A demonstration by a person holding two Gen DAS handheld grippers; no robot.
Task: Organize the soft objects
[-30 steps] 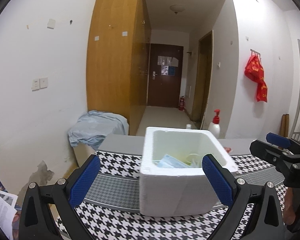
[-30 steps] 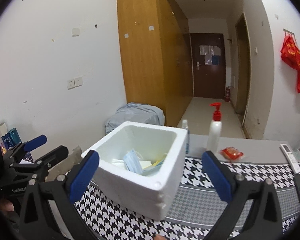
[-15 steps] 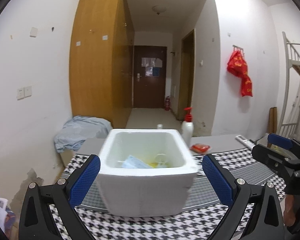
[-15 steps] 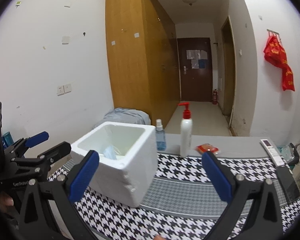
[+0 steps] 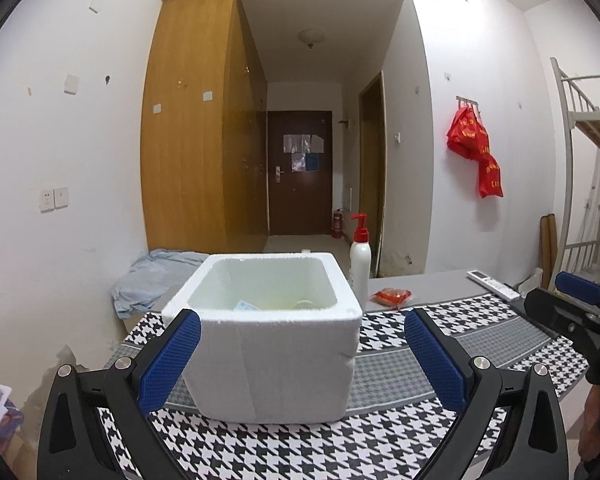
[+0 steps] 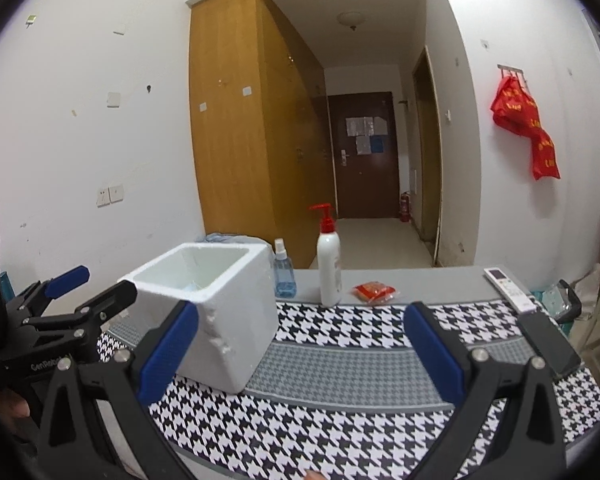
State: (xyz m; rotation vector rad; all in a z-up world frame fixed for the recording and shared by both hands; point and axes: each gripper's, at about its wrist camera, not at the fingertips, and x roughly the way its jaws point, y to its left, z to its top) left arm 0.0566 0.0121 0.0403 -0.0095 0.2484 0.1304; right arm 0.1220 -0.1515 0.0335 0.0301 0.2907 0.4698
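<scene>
White foam box (image 5: pixel 272 360) sits on the houndstooth cloth (image 6: pixel 340 412), straight ahead of the left gripper (image 5: pixel 302 360), framed between its blue pads and nearer the left pad. Top is open; a pale blue mask (image 5: pixel 245 306) and something yellowish lie low inside, mostly hidden by the near wall. From the right gripper (image 6: pixel 300 360) the box is forward-left, its near corner just behind that gripper's left pad; that corner edge looks chipped.

Left gripper: jaws spread wide, nothing between them, not touching the box. Right gripper: same, wide apart and empty, over bare cloth.

Open room: between the right gripper's pads and ahead of them the cloth is bare up to its far edge. Right of the box the cloth is bare too.

Past the far edge of the cloth, on the grey tabletop (image 6: pixel 428 278): blue spray bottle (image 6: pixel 283 276) just beside the box's far right corner, white pump bottle (image 6: pixel 329 264) with red head a bit further right, red packet (image 6: pixel 374 292) right of that. White remote (image 6: pixel 508 288) at the far right, dark phone (image 6: pixel 548 340) on the cloth's right edge, forward-right of the right gripper.

Left of the box the table ends near a white wall; blue-grey fabric heap (image 5: pixel 152 280) behind the box on that side.
</scene>
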